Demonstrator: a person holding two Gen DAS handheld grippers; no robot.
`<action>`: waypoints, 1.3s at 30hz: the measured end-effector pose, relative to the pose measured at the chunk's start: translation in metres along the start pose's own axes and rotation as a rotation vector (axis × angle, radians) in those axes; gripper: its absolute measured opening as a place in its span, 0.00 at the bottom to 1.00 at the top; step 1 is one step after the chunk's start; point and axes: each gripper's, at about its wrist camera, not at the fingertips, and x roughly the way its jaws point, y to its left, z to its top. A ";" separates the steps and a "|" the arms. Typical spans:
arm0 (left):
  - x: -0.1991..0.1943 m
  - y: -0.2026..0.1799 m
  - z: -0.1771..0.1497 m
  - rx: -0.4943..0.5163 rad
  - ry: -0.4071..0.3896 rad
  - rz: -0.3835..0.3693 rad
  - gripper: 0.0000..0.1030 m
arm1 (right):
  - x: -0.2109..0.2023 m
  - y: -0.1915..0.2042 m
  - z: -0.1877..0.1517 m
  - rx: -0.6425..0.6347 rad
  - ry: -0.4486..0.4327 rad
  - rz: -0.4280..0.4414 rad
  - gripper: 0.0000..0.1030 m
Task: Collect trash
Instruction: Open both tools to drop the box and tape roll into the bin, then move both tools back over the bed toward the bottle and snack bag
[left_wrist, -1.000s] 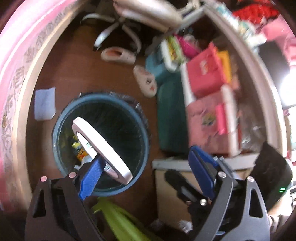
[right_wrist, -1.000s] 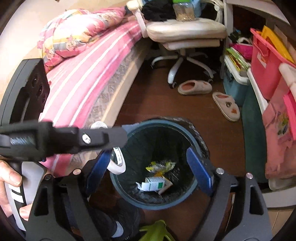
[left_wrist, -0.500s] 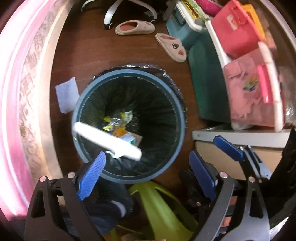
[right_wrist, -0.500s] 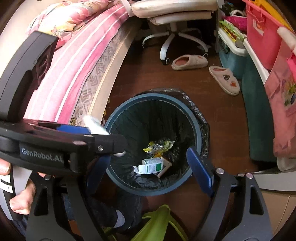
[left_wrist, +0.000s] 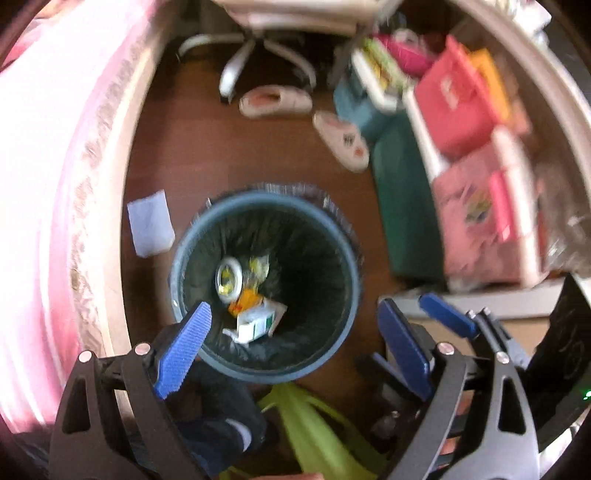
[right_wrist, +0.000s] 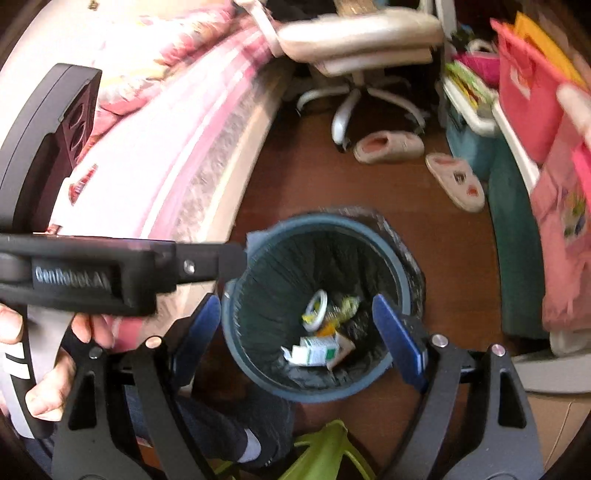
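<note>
Left hand-held gripper released, empty, above round blue bin with black liner. Right hand-held gripper released too. White tape ring lies inside among wrappers.

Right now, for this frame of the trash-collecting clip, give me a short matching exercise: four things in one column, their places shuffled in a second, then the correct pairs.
Things:
1. white ring
2. pale paper sheet
3. slippers
4. yellow-green bag

Places:
A. on the floor between the bed and the bin
B. inside the bin, on the other trash
C. on the floor beside the office chair's base
D. at the bottom edge of the view, on the near side of the bin

Pairs: 1-B, 2-A, 3-C, 4-D
</note>
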 end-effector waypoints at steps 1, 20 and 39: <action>-0.013 0.002 0.001 -0.014 -0.039 -0.014 0.86 | -0.004 0.005 0.003 -0.011 -0.013 0.007 0.81; -0.260 0.166 -0.098 -0.347 -0.557 0.082 0.86 | -0.072 0.232 0.053 -0.396 -0.202 0.319 0.85; -0.308 0.372 -0.172 -0.711 -0.703 0.135 0.87 | 0.023 0.433 0.065 -0.590 -0.062 0.455 0.87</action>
